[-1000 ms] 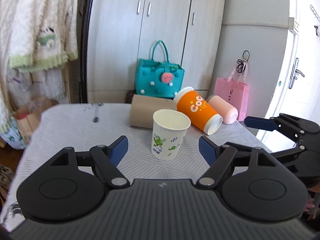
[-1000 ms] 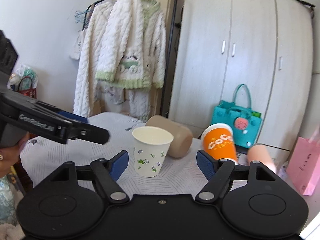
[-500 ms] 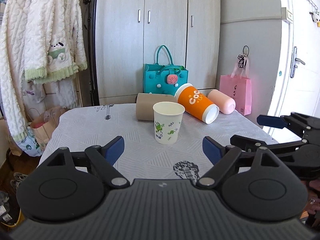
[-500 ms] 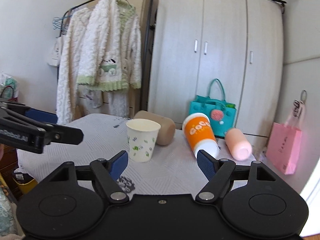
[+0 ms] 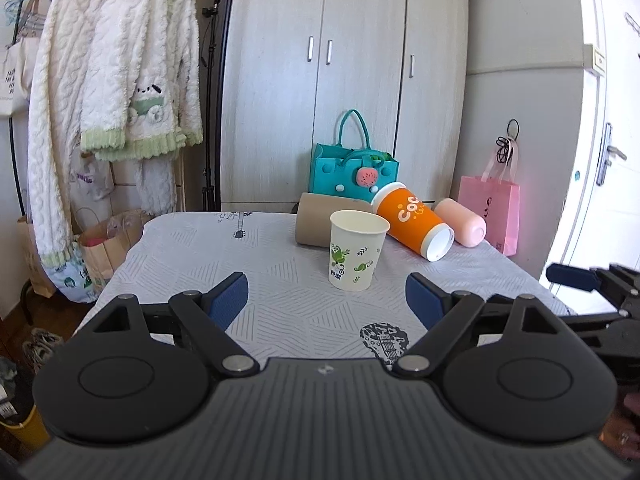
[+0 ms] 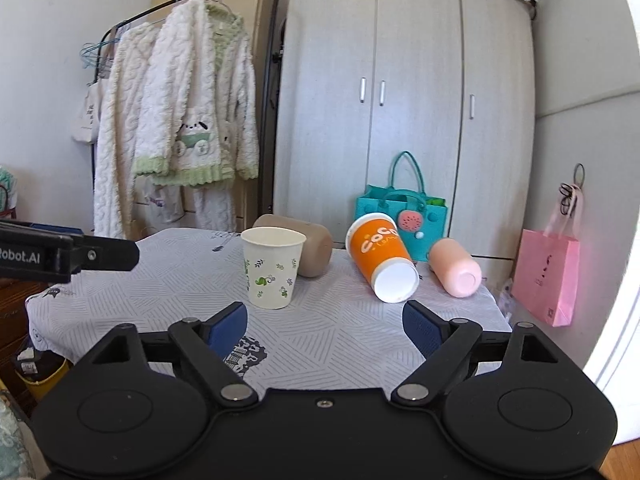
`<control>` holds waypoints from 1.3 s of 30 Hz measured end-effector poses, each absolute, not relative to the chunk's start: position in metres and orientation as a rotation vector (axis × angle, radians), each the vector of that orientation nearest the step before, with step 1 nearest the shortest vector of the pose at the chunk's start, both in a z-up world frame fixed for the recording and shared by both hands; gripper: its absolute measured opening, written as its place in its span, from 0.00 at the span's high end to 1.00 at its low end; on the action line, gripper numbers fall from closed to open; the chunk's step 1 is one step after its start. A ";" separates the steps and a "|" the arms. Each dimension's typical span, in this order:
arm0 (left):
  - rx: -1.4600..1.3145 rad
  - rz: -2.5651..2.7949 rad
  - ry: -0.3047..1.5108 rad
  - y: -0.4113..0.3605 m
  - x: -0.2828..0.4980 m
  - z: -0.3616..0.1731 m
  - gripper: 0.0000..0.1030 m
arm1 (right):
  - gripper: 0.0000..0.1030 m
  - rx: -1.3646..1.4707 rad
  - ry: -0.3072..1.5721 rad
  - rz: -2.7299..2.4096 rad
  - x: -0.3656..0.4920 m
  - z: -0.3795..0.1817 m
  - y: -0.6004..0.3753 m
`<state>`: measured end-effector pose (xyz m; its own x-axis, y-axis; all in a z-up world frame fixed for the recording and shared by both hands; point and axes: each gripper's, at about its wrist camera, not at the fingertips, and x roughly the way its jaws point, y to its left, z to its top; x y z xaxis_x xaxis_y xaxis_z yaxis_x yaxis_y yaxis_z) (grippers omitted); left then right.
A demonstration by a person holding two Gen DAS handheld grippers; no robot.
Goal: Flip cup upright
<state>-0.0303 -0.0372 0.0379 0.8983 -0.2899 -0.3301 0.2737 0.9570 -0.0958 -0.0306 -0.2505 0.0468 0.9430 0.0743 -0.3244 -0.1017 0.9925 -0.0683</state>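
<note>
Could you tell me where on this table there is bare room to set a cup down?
The table is bare left of the white paper cup and in front of it. The back right is crowded: brown cup, orange cup and pink cup lie together.

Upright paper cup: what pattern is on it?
White paper cup with green leaf and vine prints, plus a little blue; clearest in the right wrist view.

Ahead of me a pale wood-grain wardrobe (image 5: 344,92) fills the back wall, with a clothes rail (image 6: 192,12) of fluffy white robes (image 5: 136,92) to its left. A white door (image 5: 608,152) stands at the right, washed in bright daylight. Beyond my table's (image 5: 280,280) far edge sit a teal bag (image 5: 354,170) and a pink bag (image 5: 490,208).
</note>
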 end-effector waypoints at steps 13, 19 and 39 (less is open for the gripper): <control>-0.045 -0.246 0.400 -0.035 -0.023 0.023 0.00 | 0.00 0.006 0.324 0.025 -0.039 0.041 -0.256; -0.031 -0.192 0.419 -0.034 -0.020 0.020 0.00 | 0.00 0.010 0.336 -0.027 -0.038 0.040 -0.255; -0.010 -0.104 0.456 -0.037 -0.020 0.018 0.00 | 0.00 0.031 0.363 -0.119 -0.041 0.042 -0.257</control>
<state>-0.0199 -0.0375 0.0181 0.8928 -0.1027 -0.4386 0.0981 0.9946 -0.0333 -0.0415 -0.2570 0.0418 0.9280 -0.1101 -0.3559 0.1212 0.9926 0.0092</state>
